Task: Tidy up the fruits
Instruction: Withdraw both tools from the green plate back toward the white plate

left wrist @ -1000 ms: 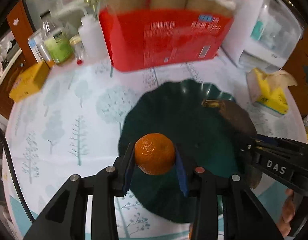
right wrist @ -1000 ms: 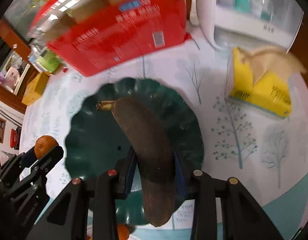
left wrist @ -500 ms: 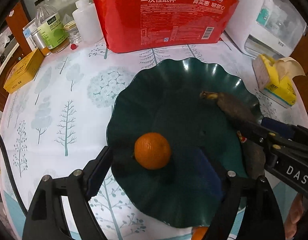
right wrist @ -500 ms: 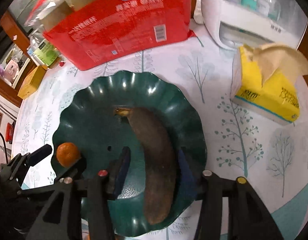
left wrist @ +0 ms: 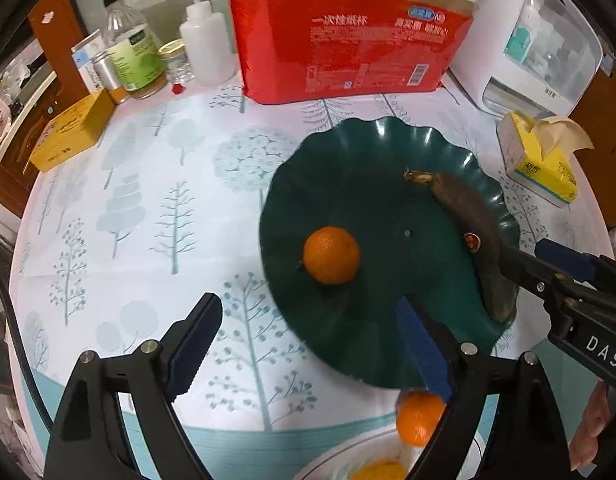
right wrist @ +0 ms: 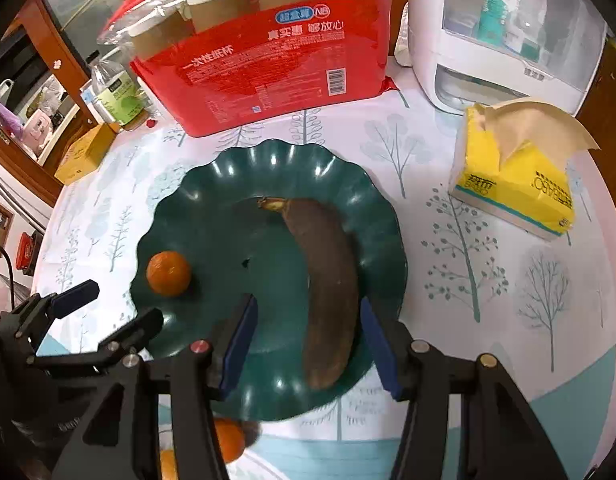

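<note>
Two hand-held grippers frame the scene from the near edge. Left gripper [left wrist: 308, 340]: black arms with ribbed blue pads, jaws opening wide, nothing between them; its right pad overlaps the near rim of the plate in the left wrist view. Right gripper [right wrist: 308, 340]: jaws apart, its blue pads flanking the lower end of the banana [right wrist: 327, 288] with a gap on the left side; contact on the right side cannot be told. Below both, at the frame's bottom, a second orange fruit [left wrist: 419, 420] lies off the plate, beside a pale dish rim [left wrist: 347, 456]. Dark green plate [right wrist: 268, 168]: glossy, scalloped edge, resting on a tablecloth [left wrist: 168, 208] printed with pale trees. On it, a round, dimpled mandarin [left wrist: 331, 255] sits left of centre; the banana, brown-black and curved with a small red sticker, lies along the right side, stem pointing away. Farther right, a yellow tissue pack [right wrist: 515, 188], soft and creased. At the back, a red plastic-wrapped pack of paper cups [right wrist: 268, 60], bottles [left wrist: 132, 56], and a white appliance [right wrist: 499, 32].
</note>
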### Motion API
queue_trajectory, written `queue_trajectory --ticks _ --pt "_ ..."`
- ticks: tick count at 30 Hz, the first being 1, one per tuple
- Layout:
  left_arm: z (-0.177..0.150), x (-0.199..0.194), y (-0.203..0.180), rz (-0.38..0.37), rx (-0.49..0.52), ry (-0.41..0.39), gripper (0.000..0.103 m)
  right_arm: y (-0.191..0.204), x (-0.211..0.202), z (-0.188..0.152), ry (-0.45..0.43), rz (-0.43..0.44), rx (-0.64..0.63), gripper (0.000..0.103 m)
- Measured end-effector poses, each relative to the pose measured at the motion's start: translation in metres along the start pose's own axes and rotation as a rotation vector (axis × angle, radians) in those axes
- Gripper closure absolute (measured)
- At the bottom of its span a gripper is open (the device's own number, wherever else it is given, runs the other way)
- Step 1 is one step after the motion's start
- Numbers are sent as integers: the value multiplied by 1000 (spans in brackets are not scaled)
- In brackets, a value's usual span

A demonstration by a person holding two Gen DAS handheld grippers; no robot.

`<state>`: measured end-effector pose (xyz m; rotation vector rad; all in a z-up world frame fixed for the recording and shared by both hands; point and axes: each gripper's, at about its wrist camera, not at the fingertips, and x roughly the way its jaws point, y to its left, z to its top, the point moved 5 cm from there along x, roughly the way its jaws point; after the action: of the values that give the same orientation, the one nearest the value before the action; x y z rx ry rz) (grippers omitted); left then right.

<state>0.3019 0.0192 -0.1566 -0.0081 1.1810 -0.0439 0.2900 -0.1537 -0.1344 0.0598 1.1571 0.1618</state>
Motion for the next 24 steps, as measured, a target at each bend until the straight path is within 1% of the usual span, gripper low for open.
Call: queue_trajectory --ticks 1,6,13,15,19,22,24 --pt "-1 -6 1 1 1 -6 11 1 -4 -2 -5 -3 -6 48" --pt "-3 -35 3 19 21 -54 6 9 -28 -8 -33 3 -24 49" --pt "-10 -85 -1 -14 41 -148 4 17 -66 -15 -74 1 -43 48" --pt "-15 -98 -2 -28 43 -167 4 18 -80 -21 -87 3 -49 49" --pt "-31 -126 1 -22 60 -194 3 21 -107 -36 -116 10 -73 49" --pt "-47 -146 0 -35 80 -195 3 24 -127 -52 -140 20 -99 49" --pt "-57 -159 1 -31 85 -201 4 26 -139 -64 -155 20 -118 49"
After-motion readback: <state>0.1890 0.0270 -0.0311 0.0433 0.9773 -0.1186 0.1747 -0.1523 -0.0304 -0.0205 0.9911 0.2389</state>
